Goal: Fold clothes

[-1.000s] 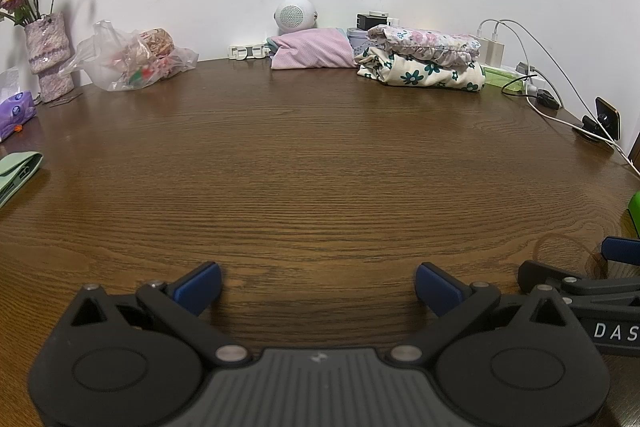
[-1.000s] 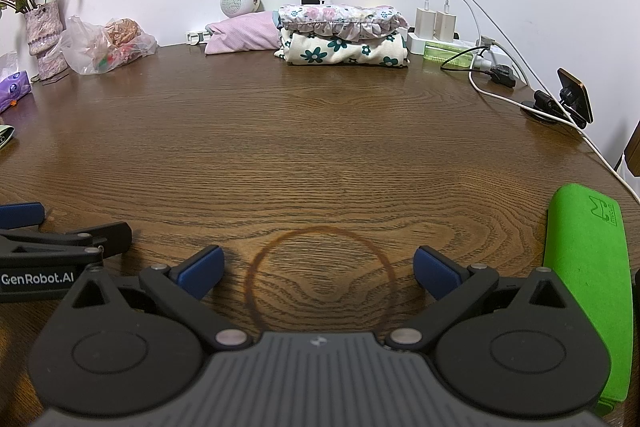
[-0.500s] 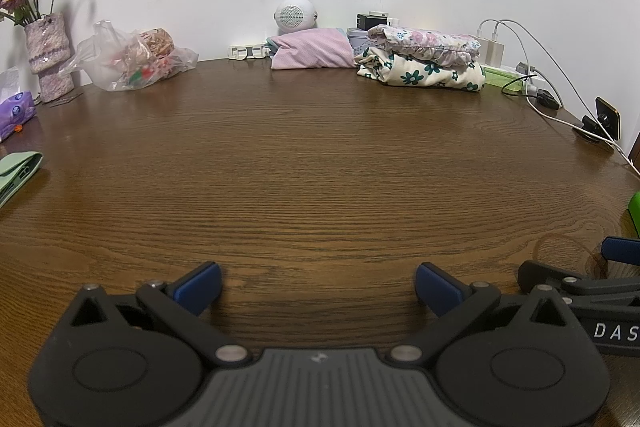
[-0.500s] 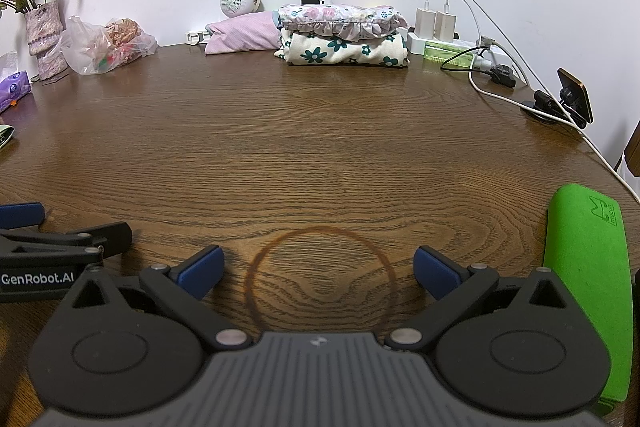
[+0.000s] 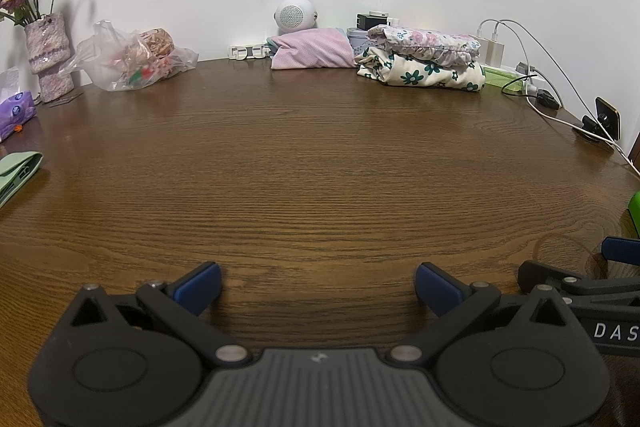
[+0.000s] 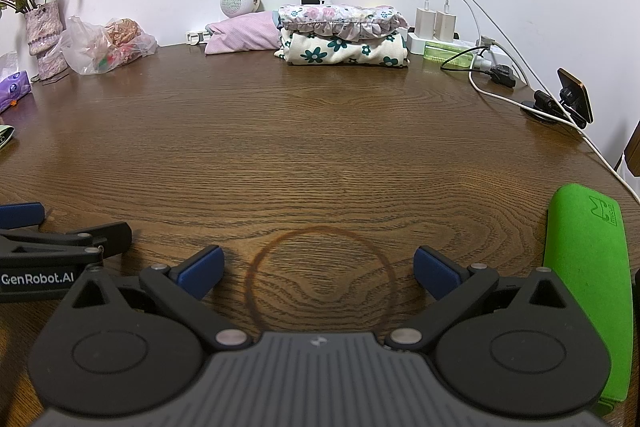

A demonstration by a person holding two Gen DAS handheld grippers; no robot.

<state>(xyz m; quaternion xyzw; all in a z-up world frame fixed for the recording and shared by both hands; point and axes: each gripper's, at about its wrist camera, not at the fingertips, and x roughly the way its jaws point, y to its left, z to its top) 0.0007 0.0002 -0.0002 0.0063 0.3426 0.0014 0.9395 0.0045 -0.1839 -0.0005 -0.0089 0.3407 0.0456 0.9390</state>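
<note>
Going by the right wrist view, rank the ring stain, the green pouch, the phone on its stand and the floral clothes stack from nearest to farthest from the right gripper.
From the right gripper:
1. Ring stain, on the table between the open fingers.
2. Green pouch, just to its right.
3. Phone on its stand, far right.
4. Floral clothes stack, at the wall, centre.

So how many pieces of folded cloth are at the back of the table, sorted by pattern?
Pink floral with frill: 1
Cream with teal flowers: 1
Plain pink: 1
Total: 3, all by the wall. The pink floral lies on the cream one; the plain pink sits just left of them.
</note>
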